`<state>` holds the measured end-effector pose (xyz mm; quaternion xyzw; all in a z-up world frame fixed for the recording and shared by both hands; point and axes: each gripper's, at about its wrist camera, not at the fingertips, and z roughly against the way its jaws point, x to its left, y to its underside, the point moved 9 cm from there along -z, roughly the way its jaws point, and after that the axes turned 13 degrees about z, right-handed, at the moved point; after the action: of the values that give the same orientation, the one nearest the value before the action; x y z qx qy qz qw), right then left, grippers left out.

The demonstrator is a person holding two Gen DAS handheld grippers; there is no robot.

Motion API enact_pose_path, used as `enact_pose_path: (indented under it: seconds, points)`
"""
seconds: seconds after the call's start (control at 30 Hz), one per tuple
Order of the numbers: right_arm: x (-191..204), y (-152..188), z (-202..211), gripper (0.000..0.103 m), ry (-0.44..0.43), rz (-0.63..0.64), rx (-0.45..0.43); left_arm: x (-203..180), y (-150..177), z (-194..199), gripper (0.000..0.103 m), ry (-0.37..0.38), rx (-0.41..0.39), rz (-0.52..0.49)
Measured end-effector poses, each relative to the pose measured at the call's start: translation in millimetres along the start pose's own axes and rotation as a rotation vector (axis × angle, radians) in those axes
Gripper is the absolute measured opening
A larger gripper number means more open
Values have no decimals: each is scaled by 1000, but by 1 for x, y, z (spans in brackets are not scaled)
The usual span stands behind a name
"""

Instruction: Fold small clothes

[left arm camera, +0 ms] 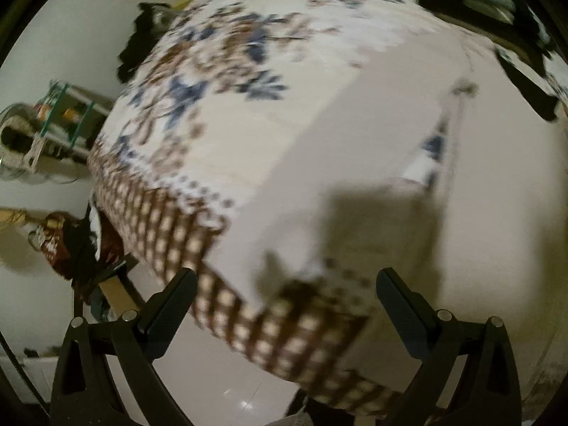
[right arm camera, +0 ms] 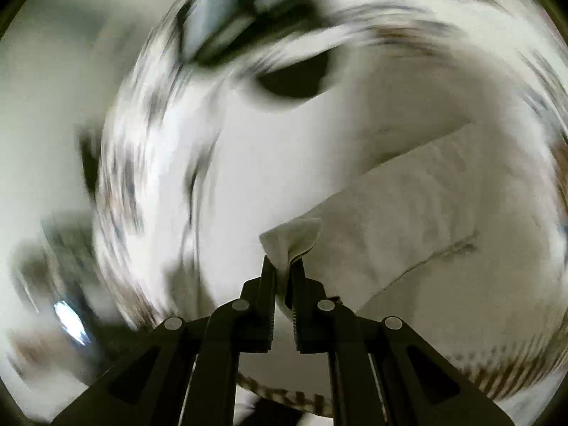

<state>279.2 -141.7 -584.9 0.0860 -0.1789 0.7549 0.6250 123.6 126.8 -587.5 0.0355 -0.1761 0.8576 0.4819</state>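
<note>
A pale white garment lies spread on a table covered with a floral cloth that has a brown checked border. My left gripper is open and empty, hovering over the garment's near corner at the table edge. In the right wrist view, which is badly motion-blurred, my right gripper is shut on a corner of the white garment and holds a lifted fold of it above the table.
A black object reaches in at the upper right of the table. Dark clothing hangs off the far left edge. A shelf rack and a brown bag stand on the floor at the left.
</note>
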Motion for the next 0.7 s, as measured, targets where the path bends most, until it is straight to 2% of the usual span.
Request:
enact_pose_path:
  seconds: [0.07,0.2,0.33,0.43,0.47,0.53,0.6,0.63,0.67,0.7]
  points:
    - [62,16,-50,8,46,176,128,18,-2,-4,103,-16,-3,22]
    - [112,70,-109,8,139,367,287,50,-4,-13,103,-45,-18,55]
    - [120,103,-134,8,189,407,360,68,1,-29,103,-54,-7,76]
    - [125,109,-147,8,198,411,383,77,4,-39,103,-53,13,99]
    - [124,110,-155,11,195,403,395,81,5,-42,103,-53,18,109]
    - [124,119,-166,17,128,372,445,87,6,-48,103,-44,33,128]
    - [130,132,-166,41,-67,304,516,98,5,-52,103,-38,41,153]
    - [132,134,-162,46,-172,248,522,104,4,-53,103,-24,47,175]
    - [127,130,-151,50,-273,156,491,110,4,-54,103,-14,53,196]
    - [118,126,-144,53,-308,98,457,117,3,-56,103,-5,60,219]
